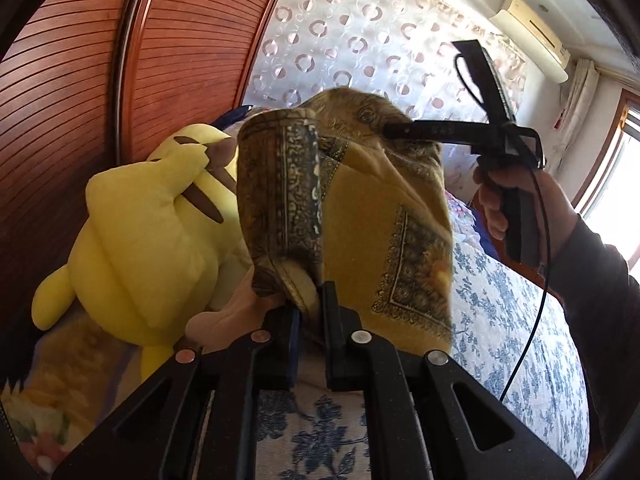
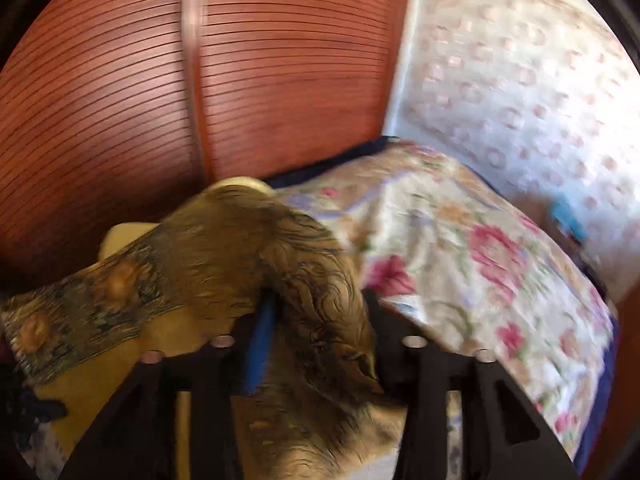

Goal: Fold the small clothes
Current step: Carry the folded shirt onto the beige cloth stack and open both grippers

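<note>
One mustard-yellow patterned cloth (image 1: pixel 352 208) hangs in the air above the bed (image 1: pixel 500 320), stretched between two grippers. The left gripper (image 1: pixel 310 304) pinches the cloth's lower hem between narrow jaws. The right gripper (image 1: pixel 390 130), held by one hand (image 1: pixel 516 196), clamps the cloth's upper edge; in its own blurred view the fabric (image 2: pixel 304 288) bunches between its fingers. One yellow plush toy (image 1: pixel 140 220) lies left of the cloth on the bed. One floral quilt (image 2: pixel 480 264) is heaped behind the cloth, against the wall.

Plush toy (image 1: pixel 132 236) lies left of cloth (image 1: pixel 360 208).
</note>
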Action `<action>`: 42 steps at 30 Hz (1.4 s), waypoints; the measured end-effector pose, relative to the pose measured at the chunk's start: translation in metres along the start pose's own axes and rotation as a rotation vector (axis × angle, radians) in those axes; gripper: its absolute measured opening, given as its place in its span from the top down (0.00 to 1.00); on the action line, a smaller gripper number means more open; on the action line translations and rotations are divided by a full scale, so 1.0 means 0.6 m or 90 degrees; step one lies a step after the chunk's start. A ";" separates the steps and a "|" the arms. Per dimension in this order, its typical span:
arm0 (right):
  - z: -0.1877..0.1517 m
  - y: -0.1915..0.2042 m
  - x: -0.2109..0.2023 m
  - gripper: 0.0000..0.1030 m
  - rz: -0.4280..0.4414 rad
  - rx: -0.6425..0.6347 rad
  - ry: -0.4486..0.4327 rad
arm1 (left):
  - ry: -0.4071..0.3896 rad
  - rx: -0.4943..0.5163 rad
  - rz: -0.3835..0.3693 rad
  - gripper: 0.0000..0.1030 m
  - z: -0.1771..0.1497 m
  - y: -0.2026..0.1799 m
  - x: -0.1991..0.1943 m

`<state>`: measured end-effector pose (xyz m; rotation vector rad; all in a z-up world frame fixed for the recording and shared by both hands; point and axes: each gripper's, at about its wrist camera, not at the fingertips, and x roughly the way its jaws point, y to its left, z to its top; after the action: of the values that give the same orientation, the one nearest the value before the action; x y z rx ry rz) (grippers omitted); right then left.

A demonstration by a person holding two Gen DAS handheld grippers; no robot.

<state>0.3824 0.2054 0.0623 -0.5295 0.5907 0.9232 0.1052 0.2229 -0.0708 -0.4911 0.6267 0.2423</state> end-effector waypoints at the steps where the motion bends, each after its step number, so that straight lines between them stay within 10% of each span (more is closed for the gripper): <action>1: 0.001 -0.008 -0.006 0.48 0.006 0.014 -0.012 | 0.001 0.000 0.004 0.87 0.001 0.002 -0.001; 9: -0.032 0.007 -0.060 0.46 0.075 0.016 -0.090 | -0.061 0.057 0.058 0.24 0.015 -0.003 -0.047; 21: -0.093 0.029 0.013 0.31 0.047 0.033 -0.053 | -0.076 0.115 0.093 0.21 0.018 -0.029 -0.065; 42: -0.351 0.104 -0.358 0.27 -0.060 0.164 -0.147 | -0.102 0.244 0.029 0.21 -0.035 -0.181 -0.126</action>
<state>0.1781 -0.0233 0.0441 -0.2126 0.4620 0.7920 0.0746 0.1137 0.0004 -0.0876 0.5123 0.1959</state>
